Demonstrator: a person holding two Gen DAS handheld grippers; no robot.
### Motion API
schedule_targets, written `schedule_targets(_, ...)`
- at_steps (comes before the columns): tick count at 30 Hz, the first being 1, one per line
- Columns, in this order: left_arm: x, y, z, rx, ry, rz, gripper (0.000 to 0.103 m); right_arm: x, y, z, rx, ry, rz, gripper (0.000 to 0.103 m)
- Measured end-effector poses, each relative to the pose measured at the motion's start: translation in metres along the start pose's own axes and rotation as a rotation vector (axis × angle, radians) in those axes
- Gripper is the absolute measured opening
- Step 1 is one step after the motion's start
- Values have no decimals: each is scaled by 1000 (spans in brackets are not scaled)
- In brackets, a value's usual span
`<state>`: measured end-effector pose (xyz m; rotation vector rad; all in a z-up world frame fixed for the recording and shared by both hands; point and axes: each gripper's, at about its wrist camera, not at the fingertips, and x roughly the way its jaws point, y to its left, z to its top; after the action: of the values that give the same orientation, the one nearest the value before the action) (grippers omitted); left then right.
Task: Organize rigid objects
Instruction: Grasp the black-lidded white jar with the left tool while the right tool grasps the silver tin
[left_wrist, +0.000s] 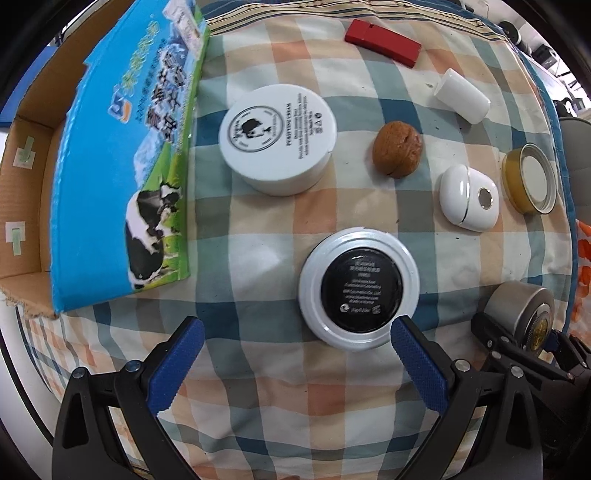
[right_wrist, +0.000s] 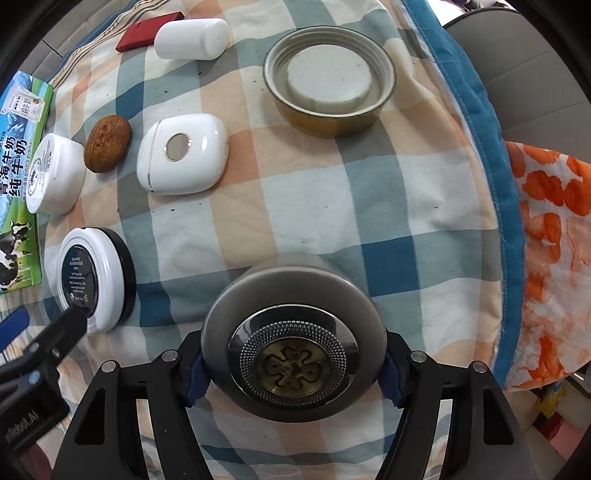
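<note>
Checked cloth (right_wrist: 314, 206); right tool (right_wrist: 293, 363) clamps grey tin (right_wrist: 291, 295), left tool (left_wrist: 295, 350) apart.

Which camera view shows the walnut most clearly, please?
The left wrist view shows the walnut best: it sits near the middle, unobstructed, between the white cream jar and the white oval case. The right wrist view shows it smaller, near the left edge, though its wrinkled shell is visible.

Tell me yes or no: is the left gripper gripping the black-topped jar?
No. The left gripper is open, its blue pads spread wide, with the black-topped jar lying just ahead.
</note>
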<state>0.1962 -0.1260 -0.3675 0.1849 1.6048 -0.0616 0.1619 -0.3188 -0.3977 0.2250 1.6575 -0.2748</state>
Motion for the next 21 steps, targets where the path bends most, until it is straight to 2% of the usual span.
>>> schedule_targets(2,3,-6,4,14,8,-11,103,-4,-15,-3,15,3,-13,73)
schedule_targets(9,34,-35,24,60,79,-25,103,-1,-50,-1,65,48,24,74)
schedule_targets(15,56,-46,26,86,100,-10,100,5,-41,16,57,50,16,74)
schedule_targets(20,56,-41,24,91,65,-54,73,10,-29,30,46,55,11,74)
schedule_targets(21,55,-43,22,94,62,-50,74,10,-28,31,41,56,8,74)
